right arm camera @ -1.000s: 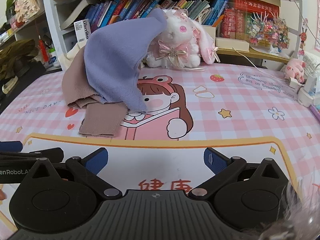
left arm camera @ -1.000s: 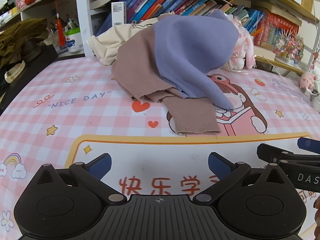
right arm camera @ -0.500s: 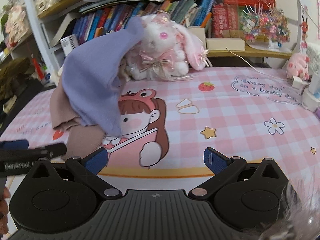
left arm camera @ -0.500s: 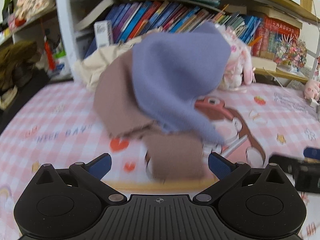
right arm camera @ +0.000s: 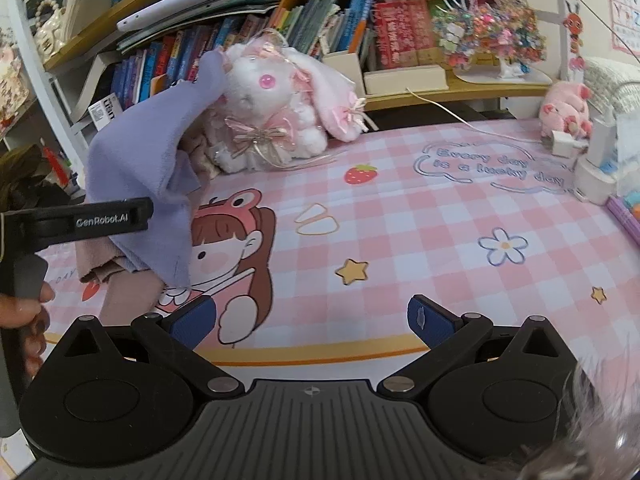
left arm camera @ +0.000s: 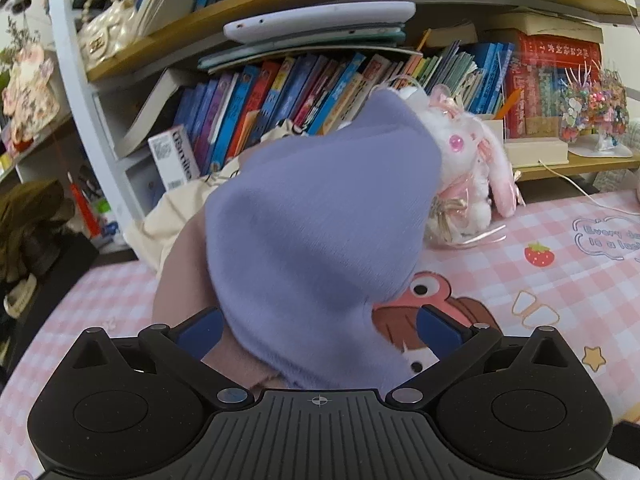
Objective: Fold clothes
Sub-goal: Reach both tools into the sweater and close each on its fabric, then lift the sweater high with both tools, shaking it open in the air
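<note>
on the pink checked surface (right arm camera: 400, 216), toward its back left, a lilac garment (left arm camera: 320, 216) lies draped in a heap over a brownish-pink garment (right arm camera: 120, 292), its upper end propped against a white plush rabbit (right arm camera: 276, 108) in front of the bookshelf (left arm camera: 280, 92). neither piece lies flat or squared, so both look crumpled rather than folded; a cream cloth (left arm camera: 176, 216) sits behind them.

left gripper (left arm camera: 318, 326) hovers right at the near hem of the lilac garment, its blue pads spread wide with the fabric filling the space between them but not pinched; released. that placement suits taking hold of the hanging edge. right gripper (right arm camera: 312, 316) is likewise spread wide and grasps nothing, held over the bare printed part of the surface, well apart from the heap, perhaps keeping clear room for laying a garment out. a hand (right arm camera: 24, 316) grips the left tool's handle.
</note>
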A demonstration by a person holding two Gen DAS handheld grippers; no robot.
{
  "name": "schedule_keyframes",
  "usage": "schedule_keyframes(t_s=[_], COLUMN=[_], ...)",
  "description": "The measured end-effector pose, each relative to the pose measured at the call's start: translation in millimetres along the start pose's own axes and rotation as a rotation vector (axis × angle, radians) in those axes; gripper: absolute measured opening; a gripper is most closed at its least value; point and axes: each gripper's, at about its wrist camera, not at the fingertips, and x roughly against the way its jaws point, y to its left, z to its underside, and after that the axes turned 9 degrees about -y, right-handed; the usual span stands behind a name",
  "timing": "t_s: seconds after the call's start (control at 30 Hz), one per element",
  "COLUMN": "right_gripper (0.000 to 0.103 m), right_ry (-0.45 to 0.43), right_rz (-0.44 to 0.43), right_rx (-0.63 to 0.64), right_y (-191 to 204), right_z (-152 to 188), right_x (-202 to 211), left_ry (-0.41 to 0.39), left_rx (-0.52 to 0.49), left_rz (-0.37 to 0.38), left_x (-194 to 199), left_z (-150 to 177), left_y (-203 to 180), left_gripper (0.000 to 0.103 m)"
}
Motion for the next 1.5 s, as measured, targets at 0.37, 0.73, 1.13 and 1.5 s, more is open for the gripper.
schedule_keyframes(t_s=[0.37,0.73,1.13,1.5], right_gripper=[0.103,0.103,0.103,0.103], right_ry=[0.002,-0.007,-0.073,-0.236], right_rz=[-0.01,-0.043,-0.133,-0.36], right_rx=[0.008,0.013,0.275,0.773], right_y=[-3,-2,54,166], right_z=[1,0,-4,23], right_x=[3,11,17,29], left_ry=[-0.03,-0.02,-0.226,-0.26], left_rx=[-0.067,-0.091,0.078,0.137], left_rz=[-0.056,-0.095,0.031,0.021], left_x=[-27,-46,87,162], left_z=[-10,-14,-30,-18], left_y=[-26,-19,91,157], left_gripper=[0.103,0.042,0.008,0.008])
